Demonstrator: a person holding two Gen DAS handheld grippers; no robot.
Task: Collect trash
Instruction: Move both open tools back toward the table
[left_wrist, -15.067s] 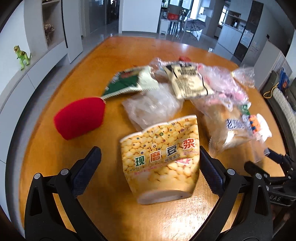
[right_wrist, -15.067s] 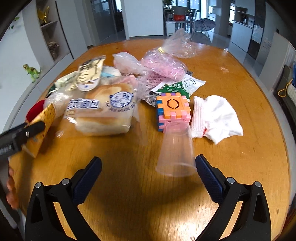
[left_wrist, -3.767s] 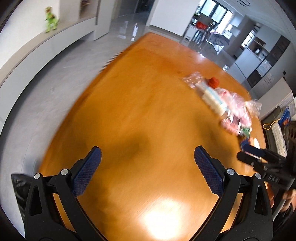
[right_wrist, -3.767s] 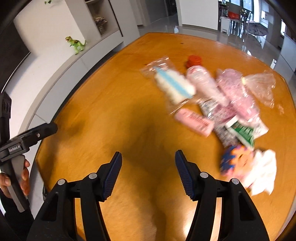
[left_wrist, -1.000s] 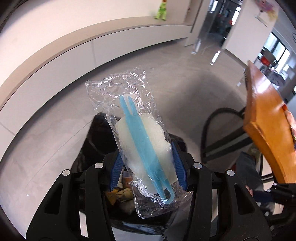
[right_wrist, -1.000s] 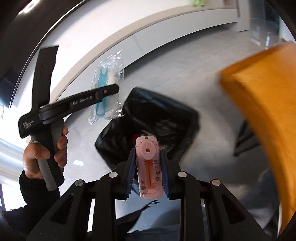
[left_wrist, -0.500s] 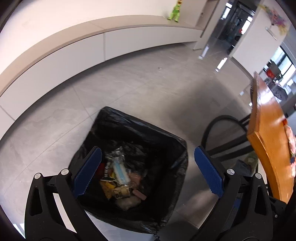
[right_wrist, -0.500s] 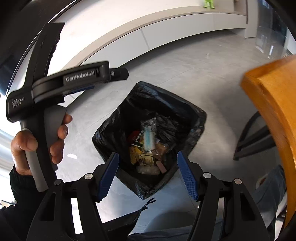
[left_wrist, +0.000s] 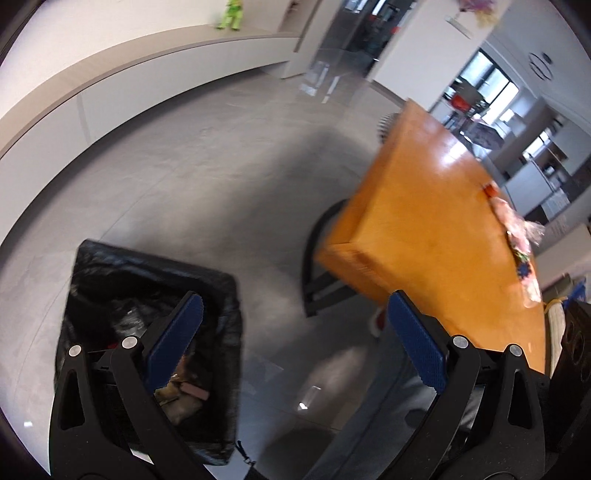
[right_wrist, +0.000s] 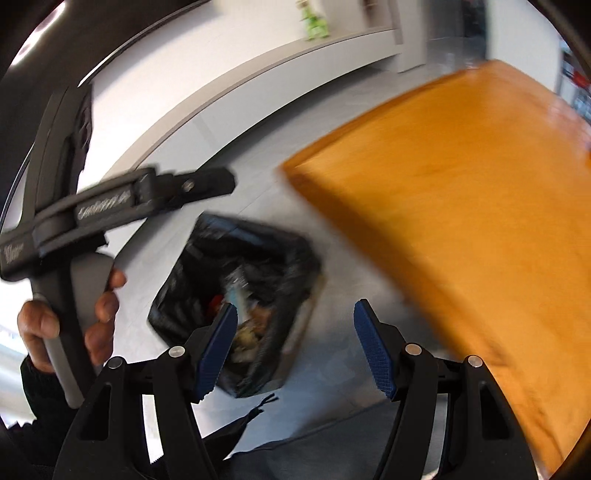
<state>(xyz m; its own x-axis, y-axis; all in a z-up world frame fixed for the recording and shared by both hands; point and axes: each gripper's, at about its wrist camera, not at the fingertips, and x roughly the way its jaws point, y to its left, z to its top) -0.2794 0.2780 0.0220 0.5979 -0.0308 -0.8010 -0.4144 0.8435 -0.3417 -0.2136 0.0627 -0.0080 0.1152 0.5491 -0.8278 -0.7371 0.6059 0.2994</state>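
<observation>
Bright daylight from far windows, glare on the table (left_wrist: 424, 229), strong motion blur in right view, fisheye-bent, dark-vignetted edges.

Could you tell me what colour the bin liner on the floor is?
Black; the bin liner shows best in the left wrist view.

A green toy dinosaur (left_wrist: 229, 16) stood on a long pale ledge (left_wrist: 110, 79) that curved along the white wall. Grey tiled floor (left_wrist: 192, 177) spread below it. The orange wooden surface (left_wrist: 424, 229) jutted in from the right on dark legs (left_wrist: 314, 291). Beyond it, dark-framed windows (left_wrist: 487, 83) and white cabinets (left_wrist: 532, 177) were blurred in the background.
</observation>
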